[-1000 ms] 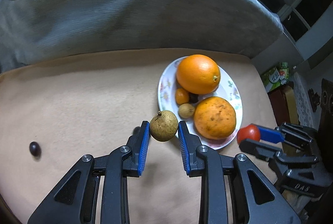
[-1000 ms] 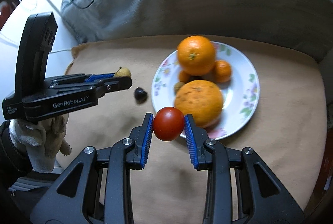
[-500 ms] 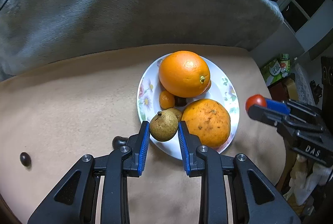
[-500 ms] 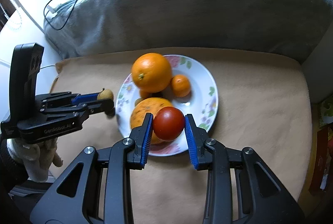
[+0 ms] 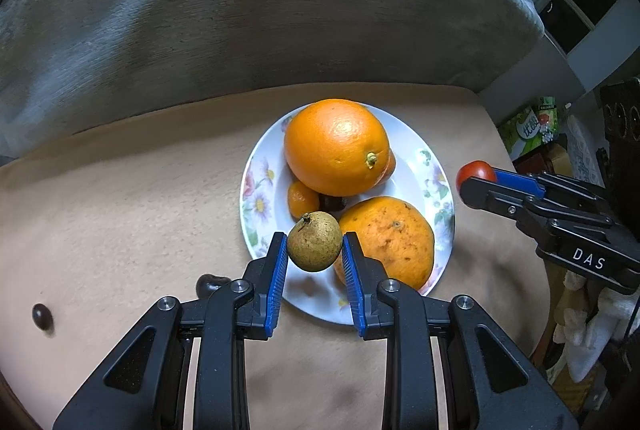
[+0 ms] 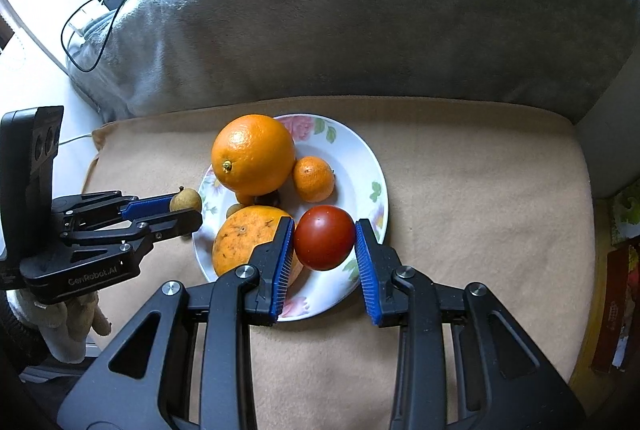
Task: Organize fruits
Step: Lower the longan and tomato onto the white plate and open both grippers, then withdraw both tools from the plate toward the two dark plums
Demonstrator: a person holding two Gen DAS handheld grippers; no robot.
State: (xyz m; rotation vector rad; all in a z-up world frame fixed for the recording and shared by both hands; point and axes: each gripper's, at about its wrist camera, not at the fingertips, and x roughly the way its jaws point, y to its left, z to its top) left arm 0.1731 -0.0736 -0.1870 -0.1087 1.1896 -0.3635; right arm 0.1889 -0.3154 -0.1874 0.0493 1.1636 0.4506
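Note:
A white floral plate sits on a tan cushion and holds a large orange, a rough orange, a small mandarin and other small fruits. My left gripper is shut on a small brown longan above the plate's near left rim; it shows in the right wrist view. My right gripper is shut on a red tomato over the plate's near right part; the tomato shows in the left wrist view.
Two dark small fruits lie on the tan cushion left of the plate. A grey blanket-covered backrest rises behind. Packages and shelves stand off the cushion's right edge.
Both grippers have moved in over the plate with their fruits still held. The left came from the plate's left side, the right from its near edge.

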